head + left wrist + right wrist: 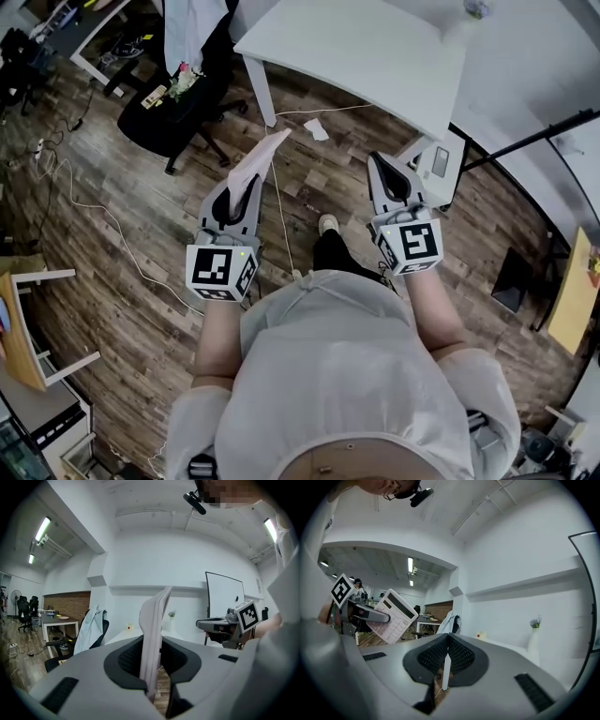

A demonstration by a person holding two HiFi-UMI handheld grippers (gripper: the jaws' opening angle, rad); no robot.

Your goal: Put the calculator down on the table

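A pale pink-white calculator (261, 157) is held out over the wooden floor, with my left gripper (242, 186) shut on its near end. In the left gripper view the calculator (154, 630) stands edge-on, pinched between the jaws of my left gripper (152, 667). The right gripper view shows the calculator's keypad and display (393, 616) off to the left. My right gripper (378, 161) is shut and holds nothing, its jaws (446, 660) meeting. It points toward the near edge of the white table (375, 56). The table lies ahead of both grippers.
A black office chair (173, 112) draped with a light jacket stands ahead to the left. Cables (103, 220) trail over the floor. A paper scrap (316, 129) lies near the table leg (264, 89). A grey box (439, 164) sits under the table's right end. A black pole (525, 145) crosses at right.
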